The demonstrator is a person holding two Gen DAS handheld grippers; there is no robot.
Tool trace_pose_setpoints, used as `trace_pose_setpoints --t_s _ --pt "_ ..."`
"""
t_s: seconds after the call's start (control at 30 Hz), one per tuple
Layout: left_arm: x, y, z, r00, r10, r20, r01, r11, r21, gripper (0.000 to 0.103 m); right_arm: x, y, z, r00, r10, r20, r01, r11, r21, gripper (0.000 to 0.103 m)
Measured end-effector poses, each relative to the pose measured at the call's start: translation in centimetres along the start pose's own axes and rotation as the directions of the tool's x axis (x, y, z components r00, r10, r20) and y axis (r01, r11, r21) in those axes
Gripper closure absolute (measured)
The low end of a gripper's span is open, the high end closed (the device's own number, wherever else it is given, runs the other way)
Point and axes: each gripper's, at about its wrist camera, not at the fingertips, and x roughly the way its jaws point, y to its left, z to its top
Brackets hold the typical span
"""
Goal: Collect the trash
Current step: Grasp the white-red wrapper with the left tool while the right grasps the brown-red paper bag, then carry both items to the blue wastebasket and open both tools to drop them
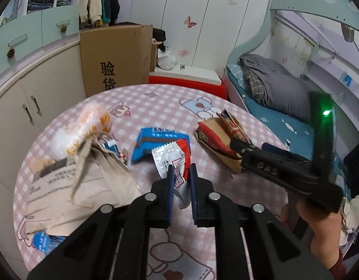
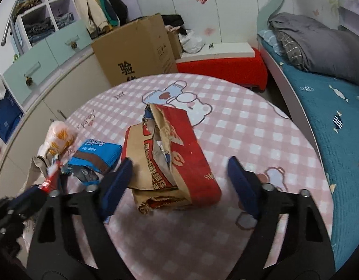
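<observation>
Left gripper pinching a wrapper, right gripper lining up on the torn red bag

Step in hand, as I read it: pick-up phase of trash collection, one piece already gripped, a second being approached.

Left gripper: jaws nearly pressed together, pinching the silver-and-red wrapper. The wrapper sits between the blue pads, its crumpled foil end poking out below the jaws and its red printed end sticking up past the tips. Thin, creased film, likely to slip if the pinch loosens.

Right gripper: jaws spread wide, no pad contact visible. The red-and-brown paper bag lies between the jaws, closer to the left finger. It is torn open along the top, flattened, brown kraft inside showing, ragged lower edge towards the camera. Next move, in my judgement: slide forward a little and close across the bag's width; the paper should fold and crush, so the grip wants to land on the thicker folded red side.

Further out from the left jaws: the blue wrapper lies just beyond the tips, flat on the pink checked tablecloth. To the left of the jaws is a beige paper bag, probably the collection bag, with an orange-and-white plastic bag blurred above it. Whether that one is resting on the beige bag I cannot tell.

Both remaining pieces look untouched.
</observation>
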Motion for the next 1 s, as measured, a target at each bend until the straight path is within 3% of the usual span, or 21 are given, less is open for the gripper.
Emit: trace_pose_setpoints --t_s 0.03,0.07,0.17,0.27,0.5,0.63,0.83,1.0 --pt "-0.2 0.1 0.2 1.0 0.007 0.005 -0.007 1.0 -0.005 0.091 0.4 0.1 0.0 1.0 0.01 -0.015 -0.01 1.0 -0.008 0.044" --pt "-0.3 0.2 0.2 1.0 0.004 0.005 -0.004 1.0 -0.009 0.091 0.6 0.2 0.0 1.0 0.015 -0.026 -0.015 1.0 -0.018 0.047" --pt "-1.1 0.6 0.3 1.0 -0.004 0.013 0.004 1.0 -0.02 0.091 -0.3 1.0 -0.4 1.0 0.021 0.004 -0.02 0.997 -0.076 0.074" --pt "-2.2 1.0 0.3 1.0 -0.008 0.025 0.009 1.0 -0.026 0.091 -1.6 2.0 -0.7 1.0 -0.005 0.029 0.008 0.994 -0.106 0.084" --pt "-6.7 2.3 -0.8 0.997 -0.014 0.076 0.017 0.999 -0.039 0.091 -6.6 3.2 -1.9 0.995 0.031 0.091 -0.023 0.995 -0.096 0.086" --pt "-10.2 4.2 -2.0 0.994 -0.007 0.112 0.015 0.997 -0.069 0.091 -10.4 6.2 -3.1 0.988 0.091 0.128 -0.074 0.989 -0.129 0.086" --pt "-15.9 8.6 -4.6 0.985 0.06 0.16 -0.04 0.992 -0.122 0.091 -14.6 13.7 -5.7 0.96 0.238 0.145 -0.201 0.952 -0.231 0.086" --pt "-19.8 13.7 -7.8 0.975 0.146 0.165 -0.114 0.976 -0.188 0.091 -14.8 22.1 -8.8 0.93 0.359 0.073 -0.321 0.894 -0.312 0.086"
